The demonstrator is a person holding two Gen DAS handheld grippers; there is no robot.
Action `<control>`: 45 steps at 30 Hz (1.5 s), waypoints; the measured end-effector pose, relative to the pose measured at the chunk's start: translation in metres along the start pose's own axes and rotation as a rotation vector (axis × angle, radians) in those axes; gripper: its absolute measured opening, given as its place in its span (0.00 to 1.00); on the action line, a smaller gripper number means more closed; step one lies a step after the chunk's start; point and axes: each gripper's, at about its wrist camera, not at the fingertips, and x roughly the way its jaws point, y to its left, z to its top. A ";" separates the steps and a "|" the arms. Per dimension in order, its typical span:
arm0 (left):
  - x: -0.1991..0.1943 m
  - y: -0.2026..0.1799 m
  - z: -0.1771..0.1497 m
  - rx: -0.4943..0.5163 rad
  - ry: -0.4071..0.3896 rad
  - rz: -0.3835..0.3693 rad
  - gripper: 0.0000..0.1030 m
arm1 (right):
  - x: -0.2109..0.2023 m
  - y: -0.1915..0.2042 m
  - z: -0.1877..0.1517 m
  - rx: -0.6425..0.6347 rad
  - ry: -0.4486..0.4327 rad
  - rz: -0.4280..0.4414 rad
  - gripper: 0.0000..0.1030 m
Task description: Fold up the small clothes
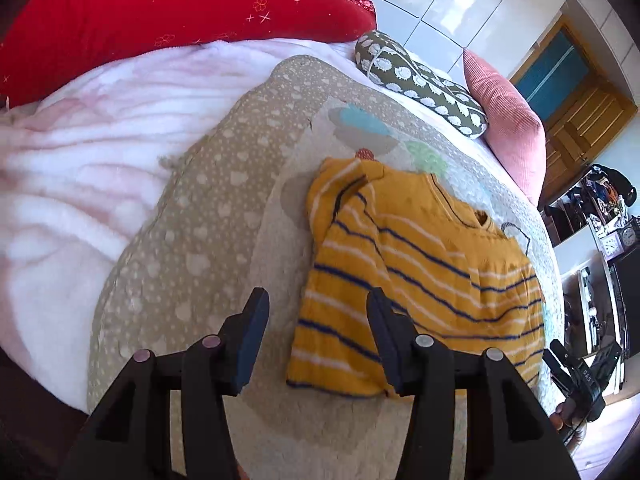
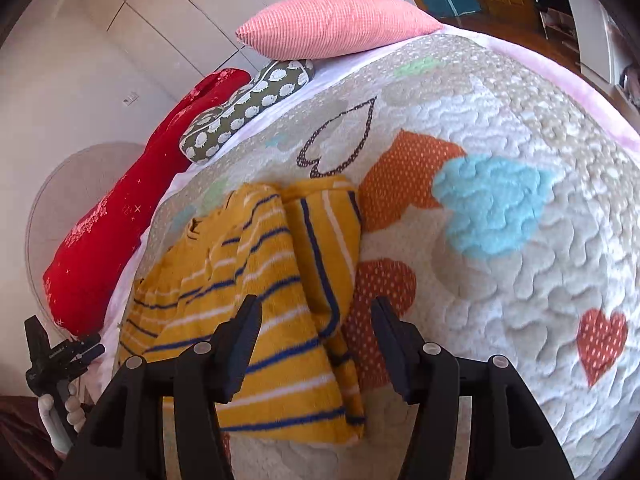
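A small yellow sweater [image 1: 420,276] with blue and white stripes lies on the quilted bedspread [image 1: 224,216], both sleeves folded in over its body. My left gripper [image 1: 318,344] is open and empty above the sweater's near left hem corner. In the right wrist view the sweater [image 2: 260,304] lies left of centre on the bedspread [image 2: 500,320]. My right gripper [image 2: 316,346] is open and empty above the sweater's near right edge. Each gripper shows at the edge of the other's view, the right one [image 1: 576,380] and the left one [image 2: 52,356].
A red pillow [image 1: 168,20], a green patterned cushion [image 1: 424,80] and a pink cushion [image 1: 508,120] lie at the head of the bed. A pink fluffy blanket [image 1: 72,184] lies left of the bedspread. Shelves with clutter [image 1: 604,220] stand off the bed's right side.
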 end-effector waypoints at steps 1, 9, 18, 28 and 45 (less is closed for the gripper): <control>-0.002 -0.001 -0.008 0.004 0.003 -0.007 0.48 | -0.002 -0.002 -0.008 0.013 -0.012 0.001 0.67; -0.007 -0.027 -0.038 0.030 0.003 -0.027 0.48 | 0.020 -0.004 -0.017 0.067 0.070 0.111 0.08; 0.001 -0.017 -0.009 0.064 -0.014 0.047 0.54 | -0.017 -0.021 -0.011 -0.005 -0.016 -0.112 0.10; 0.091 -0.019 0.066 0.080 0.158 -0.088 0.62 | -0.007 0.153 -0.065 -0.508 0.017 0.088 0.54; 0.146 -0.003 0.095 0.093 0.318 -0.285 0.46 | 0.159 0.344 -0.206 -1.115 0.083 0.077 0.48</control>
